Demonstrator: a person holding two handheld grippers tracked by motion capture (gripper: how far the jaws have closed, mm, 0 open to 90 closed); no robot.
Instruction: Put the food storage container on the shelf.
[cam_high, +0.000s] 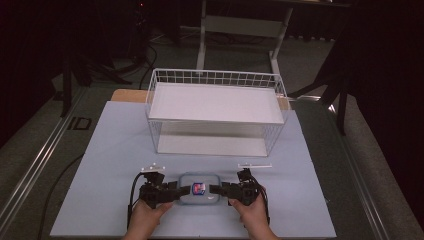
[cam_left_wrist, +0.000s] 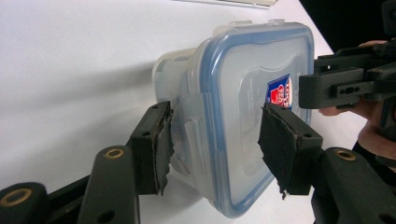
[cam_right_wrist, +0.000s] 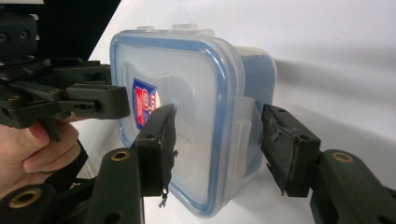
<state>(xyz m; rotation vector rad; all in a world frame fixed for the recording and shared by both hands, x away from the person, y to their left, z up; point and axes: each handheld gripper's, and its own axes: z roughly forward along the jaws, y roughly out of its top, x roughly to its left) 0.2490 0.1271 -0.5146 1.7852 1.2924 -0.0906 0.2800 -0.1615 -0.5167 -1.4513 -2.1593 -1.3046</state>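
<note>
Standing behind on the table (cam_high: 115, 150) is a wire basket (cam_high: 215, 112); near the front edge lies a plastic box (cam_high: 199, 189), light, stiff, slippery. Left gripper (cam_high: 176, 192) and right gripper (cam_high: 216, 190) straddle its side latches, jaws parted, not yet squeezing.

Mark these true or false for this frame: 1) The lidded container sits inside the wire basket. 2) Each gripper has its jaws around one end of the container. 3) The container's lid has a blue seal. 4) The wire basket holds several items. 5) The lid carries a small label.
1) False. The container stands on the table, in front of the wire basket.
2) True. The left gripper and right gripper each straddle a side clasp, jaws open.
3) True. A blue band runs round the lid.
4) False. Its shelves look bare.
5) True. A blue and red label is on top.
</note>
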